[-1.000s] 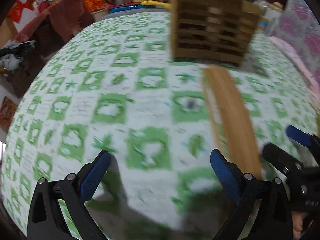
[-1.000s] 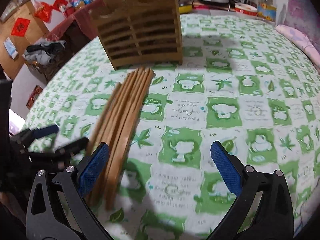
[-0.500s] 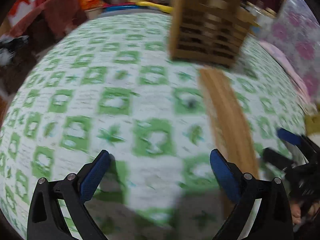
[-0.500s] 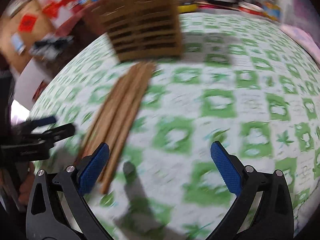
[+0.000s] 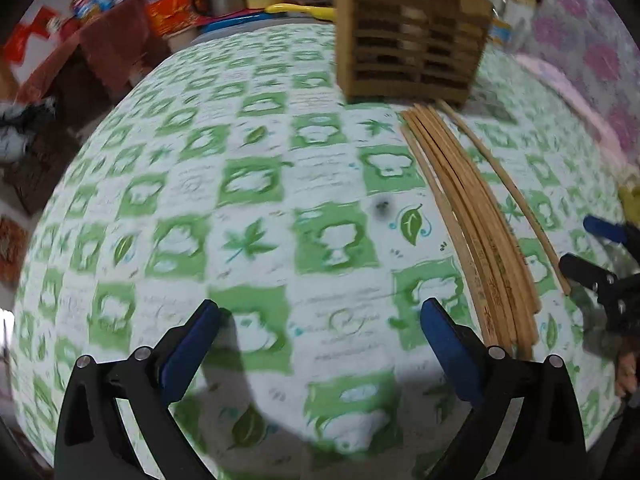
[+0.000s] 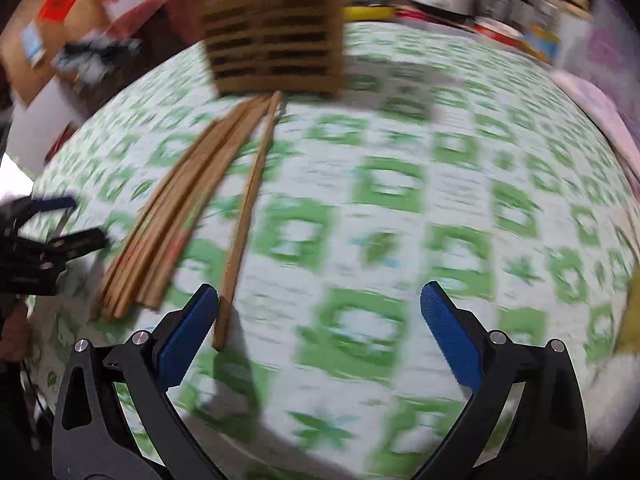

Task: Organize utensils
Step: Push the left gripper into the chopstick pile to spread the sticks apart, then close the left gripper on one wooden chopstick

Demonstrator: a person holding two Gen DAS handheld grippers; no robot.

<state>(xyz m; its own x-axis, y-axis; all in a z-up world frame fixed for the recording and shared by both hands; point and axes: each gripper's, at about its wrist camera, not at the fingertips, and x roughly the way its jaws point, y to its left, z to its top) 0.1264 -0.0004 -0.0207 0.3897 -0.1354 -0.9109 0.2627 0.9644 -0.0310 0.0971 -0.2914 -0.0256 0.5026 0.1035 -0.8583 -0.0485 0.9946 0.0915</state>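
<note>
Now, with my left gripper (image 5: pixel 318 330) and right gripper (image 6: pixel 318 314) both spread empty, chopsticks (image 5: pixel 472 216) lie on the table (image 5: pixel 200 200) before the wooden holder (image 5: pixel 408 36), awaiting pickup; I judge one stray stick (image 6: pixel 244 220) needs pinching next.

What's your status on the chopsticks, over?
Left gripper and right gripper open, empty. Chopsticks on cloth before wooden holder. One stray chopstick apart.

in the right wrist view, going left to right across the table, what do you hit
left gripper at the left edge → bundle of chopsticks → single chopstick lying apart from the bundle → bare green-patterned tablecloth out to the right edge.
</note>
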